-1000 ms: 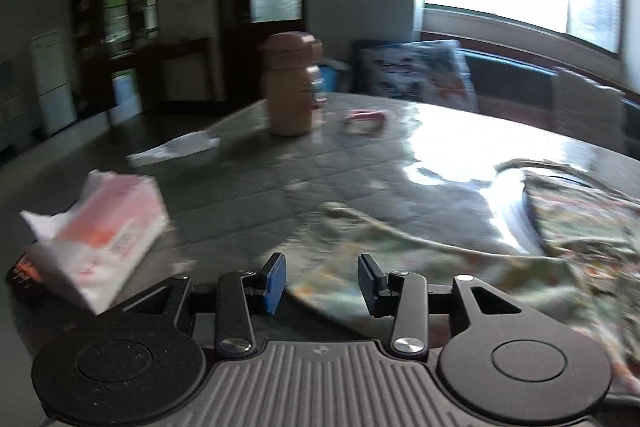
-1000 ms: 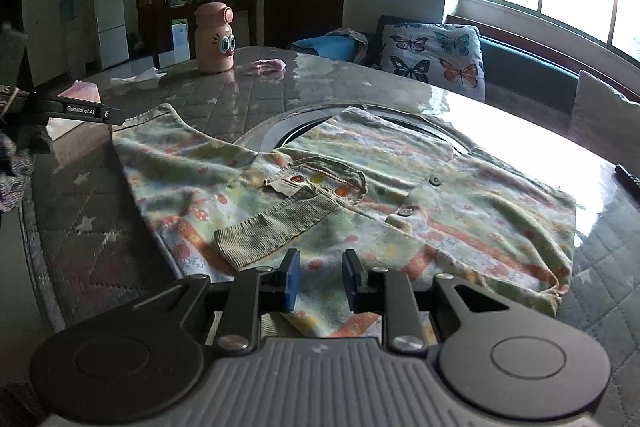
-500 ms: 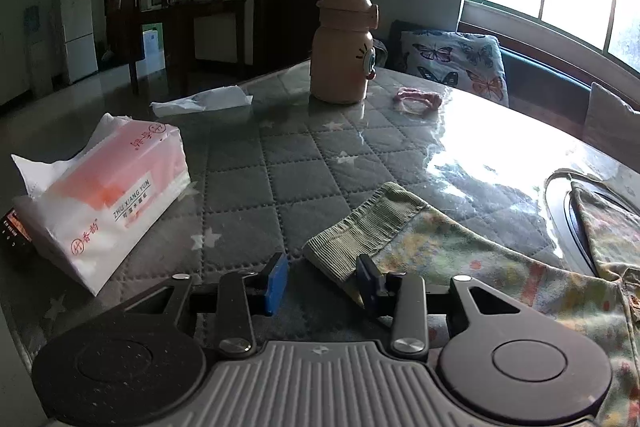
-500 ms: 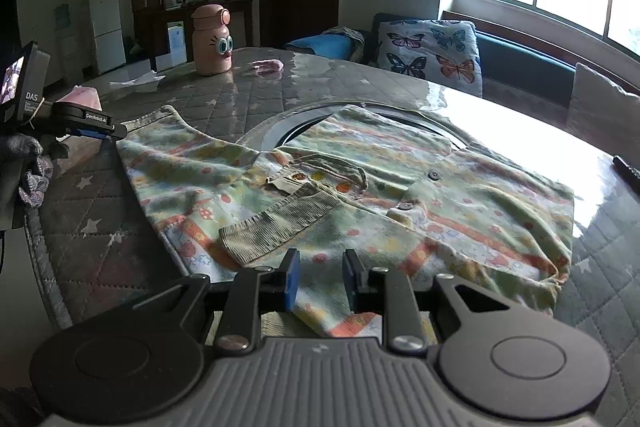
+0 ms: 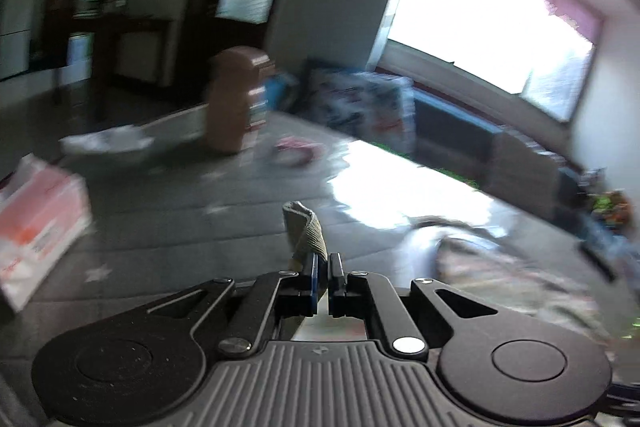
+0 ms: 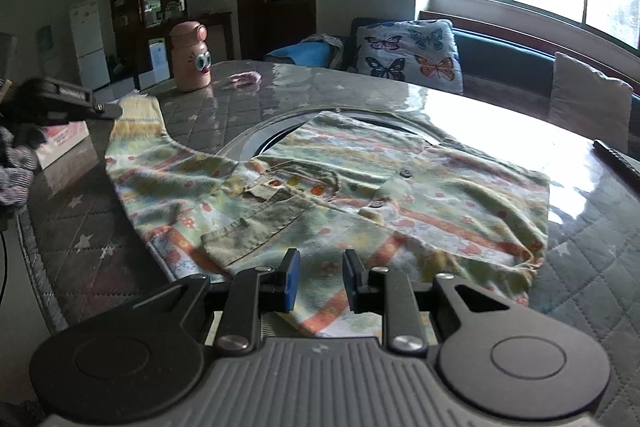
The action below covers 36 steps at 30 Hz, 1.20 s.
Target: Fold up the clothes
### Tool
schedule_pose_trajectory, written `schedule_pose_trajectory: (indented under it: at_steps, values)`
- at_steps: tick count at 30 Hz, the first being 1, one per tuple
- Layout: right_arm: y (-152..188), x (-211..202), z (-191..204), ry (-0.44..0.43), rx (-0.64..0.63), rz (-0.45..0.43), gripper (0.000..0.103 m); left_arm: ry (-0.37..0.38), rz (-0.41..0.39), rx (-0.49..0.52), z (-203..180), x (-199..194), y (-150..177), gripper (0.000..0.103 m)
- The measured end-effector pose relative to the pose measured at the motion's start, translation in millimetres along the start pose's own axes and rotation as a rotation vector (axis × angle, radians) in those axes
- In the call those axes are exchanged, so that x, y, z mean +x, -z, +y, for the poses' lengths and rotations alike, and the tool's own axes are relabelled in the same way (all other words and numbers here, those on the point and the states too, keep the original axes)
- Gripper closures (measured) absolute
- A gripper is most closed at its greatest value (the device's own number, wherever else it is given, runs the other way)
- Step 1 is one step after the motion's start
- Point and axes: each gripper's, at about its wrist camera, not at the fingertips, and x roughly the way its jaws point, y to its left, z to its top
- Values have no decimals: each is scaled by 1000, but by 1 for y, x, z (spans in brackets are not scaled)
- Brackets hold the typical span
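A child's green patterned shirt (image 6: 360, 187) lies spread on the quilted table (image 6: 224, 115), one sleeve folded across its chest. My left gripper (image 5: 323, 263) is shut on the ribbed cuff (image 5: 306, 229) of the other sleeve and holds it off the table; the cuff sticks up between the fingers. In the right wrist view the left gripper (image 6: 108, 109) shows at the far left with the sleeve (image 6: 138, 119) lifted. My right gripper (image 6: 319, 277) is open and empty, low over the shirt's near hem.
A pink tissue pack (image 5: 36, 223) lies at the table's left edge. A pink cartoon bottle (image 6: 191, 57) and a small pink item (image 6: 245, 78) stand at the back. A butterfly cushion (image 6: 408, 53) rests on the bench behind. A dark object (image 6: 618, 161) lies at the right.
My left gripper has shut on the sleeve cuff and lifted it off the table, swinging fast; its view is blurred. My right gripper stays open and has shifted slightly.
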Motion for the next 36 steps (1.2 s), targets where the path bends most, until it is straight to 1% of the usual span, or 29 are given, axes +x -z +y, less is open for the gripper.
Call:
schedule_pose_trajectory:
  at_steps: [5, 8, 11, 15, 18, 22, 25, 30, 34, 36]
  values:
    - [-1, -8, -13, 15, 39, -23, 80, 190, 0, 34, -51, -18, -4, 99]
    - [0, -13, -23, 24, 74, -35, 80, 313, 21, 53, -82, -24, -2, 99]
    - [2, -17, -33, 37, 107, -42, 80, 420, 55, 82, -113, -24, 7, 99]
    - [6, -21, -47, 60, 153, -46, 80, 515, 106, 140, -148, -21, 23, 99]
    - [10, -24, -58, 66, 198, -46, 80, 581, 145, 177, -166, -19, 36, 99]
    - [14, -27, -71, 85, 236, -47, 80, 627, 206, 231, -185, -11, 55, 99]
    - [17, -28, -80, 90, 272, -49, 80, 641, 254, 275, -195, -8, 72, 99]
    - [20, -26, -94, 72, 348, -42, 80, 649, 334, 334, -203, -2, 94, 97]
    - [22, -18, -92, 42, 361, -21, 80, 655, 346, 354, -199, -3, 98, 96]
    - [22, -13, -88, 28, 356, -8, 80, 659, 342, 360, -194, -6, 96, 94]
